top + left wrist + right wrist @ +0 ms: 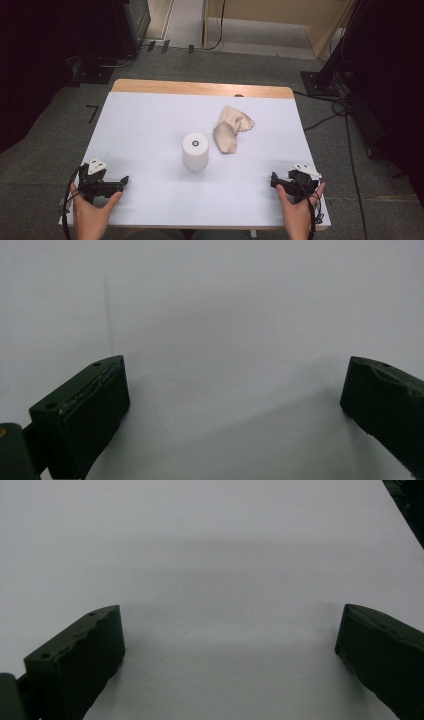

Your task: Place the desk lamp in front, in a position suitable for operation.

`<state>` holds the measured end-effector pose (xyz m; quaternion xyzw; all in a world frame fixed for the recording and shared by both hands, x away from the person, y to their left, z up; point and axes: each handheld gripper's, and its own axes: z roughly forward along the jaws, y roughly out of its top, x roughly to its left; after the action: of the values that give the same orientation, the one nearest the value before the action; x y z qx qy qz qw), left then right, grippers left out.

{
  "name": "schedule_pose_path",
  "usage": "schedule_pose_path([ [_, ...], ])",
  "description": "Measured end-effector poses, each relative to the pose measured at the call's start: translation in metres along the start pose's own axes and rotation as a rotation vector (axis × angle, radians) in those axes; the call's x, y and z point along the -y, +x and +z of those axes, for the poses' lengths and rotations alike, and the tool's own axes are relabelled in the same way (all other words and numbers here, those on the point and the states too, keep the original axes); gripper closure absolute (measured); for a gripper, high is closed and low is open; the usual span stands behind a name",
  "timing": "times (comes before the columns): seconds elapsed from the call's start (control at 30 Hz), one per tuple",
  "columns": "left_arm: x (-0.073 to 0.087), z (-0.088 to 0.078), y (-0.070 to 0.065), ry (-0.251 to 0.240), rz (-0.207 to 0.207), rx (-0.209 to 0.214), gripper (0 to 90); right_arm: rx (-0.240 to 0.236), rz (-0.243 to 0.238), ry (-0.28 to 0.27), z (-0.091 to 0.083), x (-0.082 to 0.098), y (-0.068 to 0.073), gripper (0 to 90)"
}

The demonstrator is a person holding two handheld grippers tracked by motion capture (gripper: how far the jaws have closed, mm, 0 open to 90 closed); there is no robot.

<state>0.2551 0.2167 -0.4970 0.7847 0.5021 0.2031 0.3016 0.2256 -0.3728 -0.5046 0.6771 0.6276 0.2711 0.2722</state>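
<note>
Left fingers [85,415] spread wide, nothing between them, bare white tabletop [225,315] ahead. Right fingers [75,660] equally wide apart and empty, over the same white sheet. In the high view, left gripper [120,181] low at the near left corner, pointing inward; right gripper [274,180] at the near right corner, likewise pointing inward. Both well apart from the things.

Farther out: white cylinder [195,152] upright near the middle, closed flat top with a small dark ring, contents hidden. Just beside it to the right and a little farther back, beige cloth [231,127] crumpled, apart from the cylinder.

Judged as the start: nothing grasped, no reach begun. Next move probably a reach forward to the cloth or cylinder; for the cloth, a low pinch on a raised fold; for the cylinder, a wide, level grip to avoid tipping.
</note>
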Motion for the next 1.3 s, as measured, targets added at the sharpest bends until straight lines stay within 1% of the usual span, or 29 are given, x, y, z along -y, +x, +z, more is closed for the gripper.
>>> schedule_pose_path([
  [0.1, 0.0, 0.0, 0.0, -0.001, -0.002, 0.0, 0.0, 0.0, 0.001, -0.001, 0.0, 0.0, 0.0, 0.0],
  [0.2, 0.0, 0.0, 0.0, 0.003, 0.0, 0.0, 0.0, 0.008, -0.012, 0.001, 0.0, 0.0, 0.001, 0.0],
  [0.27, 0.0, 0.0, 0.0, 0.0, -0.008, -0.001, 0.0, 0.007, -0.011, 0.004, 0.0, 0.0, 0.001, 0.0],
  [0.33, 0.0, -0.001, -0.002, -0.001, -0.015, -0.011, 0.0, 0.006, -0.009, 0.005, 0.001, 0.0, 0.001, 0.0],
  [0.4, -0.001, -0.001, -0.004, -0.004, -0.008, -0.022, 0.0, 0.007, -0.012, 0.003, 0.001, 0.0, 0.001, 0.0],
  [0.5, -0.003, -0.002, -0.008, -0.026, 0.0, 0.016, 0.0, 0.007, -0.012, 0.002, 0.001, 0.0, 0.001, 0.0],
  [0.53, -0.004, -0.002, -0.009, -0.032, -0.007, 0.02, 0.0, 0.008, -0.012, 0.002, 0.001, 0.0, 0.001, 0.0],
  [0.6, -0.007, -0.001, -0.013, -0.04, -0.006, 0.025, 0.0, 0.008, -0.014, 0.002, 0.001, 0.0, 0.001, 0.0],
  [0.7, -0.012, -0.001, -0.02, -0.047, 0.013, 0.033, 0.0, 0.009, -0.013, 0.0, 0.001, 0.0, 0.001, 0.0],
  [0.8, -0.017, -0.004, -0.026, -0.066, 0.027, 0.052, 0.0, 0.009, -0.012, 0.001, 0.001, 0.0, 0.001, 0.0],
  [0.83, -0.018, -0.005, -0.027, -0.073, 0.024, 0.052, 0.0, 0.009, -0.012, 0.001, 0.001, 0.0, 0.001, 0.0],
  [0.93, -0.022, -0.005, -0.031, -0.098, 0.016, 0.083, 0.0, 0.008, -0.014, 0.0, 0.001, 0.0, 0.001, 0.0],
  [1.0, -0.024, -0.003, -0.035, -0.106, 0.02, 0.105, 0.0, 0.009, -0.014, 0.0, 0.001, 0.0, 0.001, 0.0],
  [1.23, -0.032, 0.003, -0.051, -0.129, 0.041, 0.154, 0.0, 0.01, -0.017, -0.002, 0.001, 0.001, 0.001, 0.0],
  [1.3, -0.036, 0.005, -0.056, -0.131, 0.053, 0.159, 0.0, 0.01, -0.017, -0.002, 0.001, 0.001, 0.001, 0.0],
])
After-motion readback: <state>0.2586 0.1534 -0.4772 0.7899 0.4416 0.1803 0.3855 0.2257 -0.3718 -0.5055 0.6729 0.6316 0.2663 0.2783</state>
